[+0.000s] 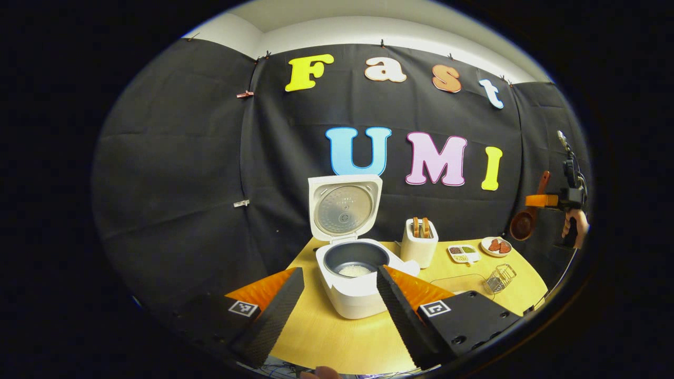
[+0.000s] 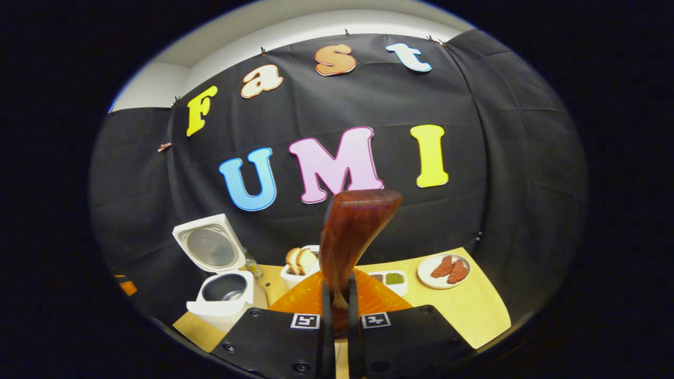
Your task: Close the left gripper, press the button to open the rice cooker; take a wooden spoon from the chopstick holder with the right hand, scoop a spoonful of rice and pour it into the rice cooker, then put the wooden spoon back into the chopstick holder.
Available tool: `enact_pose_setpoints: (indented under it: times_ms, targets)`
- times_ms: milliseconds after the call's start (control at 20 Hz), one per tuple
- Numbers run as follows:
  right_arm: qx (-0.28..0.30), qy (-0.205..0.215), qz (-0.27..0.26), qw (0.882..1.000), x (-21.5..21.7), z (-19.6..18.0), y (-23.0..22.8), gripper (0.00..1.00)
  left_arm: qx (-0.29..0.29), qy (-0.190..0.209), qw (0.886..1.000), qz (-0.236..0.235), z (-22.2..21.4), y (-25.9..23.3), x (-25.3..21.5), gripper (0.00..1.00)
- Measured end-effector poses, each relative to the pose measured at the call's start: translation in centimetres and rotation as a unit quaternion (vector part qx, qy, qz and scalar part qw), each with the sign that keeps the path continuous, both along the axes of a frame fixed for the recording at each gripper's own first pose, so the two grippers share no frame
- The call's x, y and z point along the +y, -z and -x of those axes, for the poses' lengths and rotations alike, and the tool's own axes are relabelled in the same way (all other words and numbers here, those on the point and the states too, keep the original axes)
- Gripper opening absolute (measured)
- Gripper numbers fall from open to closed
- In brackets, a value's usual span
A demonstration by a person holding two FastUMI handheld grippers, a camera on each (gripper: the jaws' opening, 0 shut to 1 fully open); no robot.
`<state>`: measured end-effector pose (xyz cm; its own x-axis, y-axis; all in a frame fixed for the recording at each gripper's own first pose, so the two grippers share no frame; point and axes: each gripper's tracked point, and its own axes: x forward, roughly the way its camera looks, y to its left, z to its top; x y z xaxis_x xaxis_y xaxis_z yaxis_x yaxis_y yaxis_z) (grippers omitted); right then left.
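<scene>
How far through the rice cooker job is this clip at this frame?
Done: the rice cooker stands with its lid up, and white rice lies in the inner pot. In hand: the right tool is shut on the wooden spoon, seen raised off the table in the left gripper view; the left tool is open. Left: returning the spoon to the wire chopstick holder.

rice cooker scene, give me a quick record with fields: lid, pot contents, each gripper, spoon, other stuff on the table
lid: rice cooker lid is up, open
pot contents: small patch of white rice in the dark inner pot
left gripper: left gripper open, in front of the cooker, holding nothing
right gripper: right gripper shut on the wooden spoon, raised above the table
spoon: bowl hangs down, handle up
other: toaster with bread, wire holder, divided dish, plate
</scene>
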<state>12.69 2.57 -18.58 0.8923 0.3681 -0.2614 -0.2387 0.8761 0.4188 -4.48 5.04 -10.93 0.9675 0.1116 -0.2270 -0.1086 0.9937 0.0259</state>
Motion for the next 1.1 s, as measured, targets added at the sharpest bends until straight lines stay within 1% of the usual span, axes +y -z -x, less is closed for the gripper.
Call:
enact_pose_setpoints:
  times_ms: [100,250,350,550,750,1100]
  targets:
    - [0.014,0.008,0.005,1.0,-1.3,-0.1,2.2,0.13,-0.002,0.002,1.0,0.001,-0.4,-0.3,-0.9,0.96]
    - [0.035,0.011,0.026,0.999,-2.7,-0.5,6.1,0.13,0.002,-0.002,1.0,-0.012,-0.7,-0.5,-1.6,0.96]
    - [0.046,0.011,0.032,0.998,-3.0,-0.7,8.3,0.14,0.005,-0.005,1.0,-0.017,-0.9,-0.7,-1.9,0.96]
    - [0.076,0.015,0.031,0.997,-3.2,-1.2,12.9,0.14,0.014,-0.021,1.0,-0.009,-1.3,-0.5,-2.4,0.96]
    - [0.111,0.003,0.043,0.993,-2.9,-1.5,18.3,0.14,0.017,-0.038,0.999,-0.013,-1.5,-1.1,-3.0,0.96]
    - [0.172,0.016,0.018,0.985,-2.6,-1.0,24.7,0.16,0.016,-0.062,0.997,-0.046,-1.3,-2.8,-3.5,0.95]
